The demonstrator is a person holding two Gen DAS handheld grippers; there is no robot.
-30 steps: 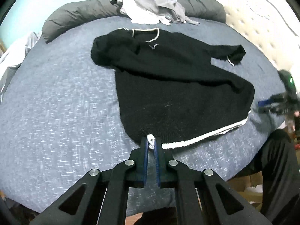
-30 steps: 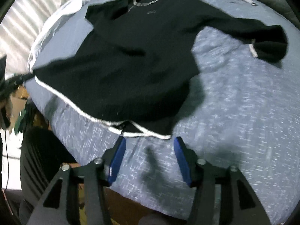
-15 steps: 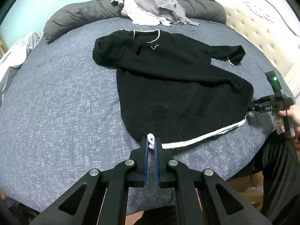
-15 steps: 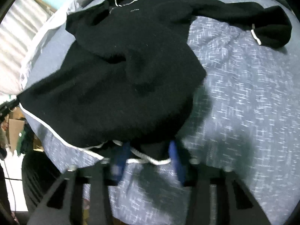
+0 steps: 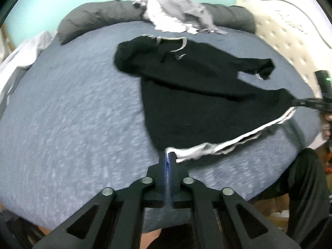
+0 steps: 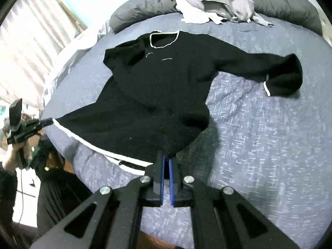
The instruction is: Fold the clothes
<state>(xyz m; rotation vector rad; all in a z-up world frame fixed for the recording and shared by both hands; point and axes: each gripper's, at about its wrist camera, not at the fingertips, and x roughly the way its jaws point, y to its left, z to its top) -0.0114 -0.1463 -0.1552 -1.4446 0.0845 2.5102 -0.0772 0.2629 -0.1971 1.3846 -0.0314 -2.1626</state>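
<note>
Garment: black sweater point(image 6: 157, 95) with white trim, spread front-up on the blue-grey bedspread point(image 5: 68, 112), collar toward the far side, hem toward the near edge.
Left gripper point(image 5: 168, 155): clamped on the near hem corner at the white hem band point(image 5: 238, 139); blue pads pressed together on the cloth.
Right gripper point(image 6: 166, 158): clamped on the opposite hem corner; black fabric bunched between the pads, white band trailing off to the left in the right wrist view.
Hem state: stretched between the two grips and raised clear of the bedspread, with a shadow beneath; centre of the band sagging slightly.
Sleeves: one sleeve point(image 6: 276, 74) extended sideways with its cuff doubled back; the other bunched near the shoulder, not laid flat.
Completed: garment laid out; both hem corners secured.
Not yet done: no body fold visible; sleeves not folded in; collar and shoulders lying on the bed.
Progress estimate: early stage, judged as the start of the first fold.
Likely next requirement: carry both corners evenly toward the collar, keeping the hem taut.
Risk: loose sleeve cuff liable to bunch under the fold.
Remaining stock: heap of grey and white clothes point(image 5: 176, 12) against the dark bolster pillow point(image 5: 99, 18) at the far side, unfolded.
</note>
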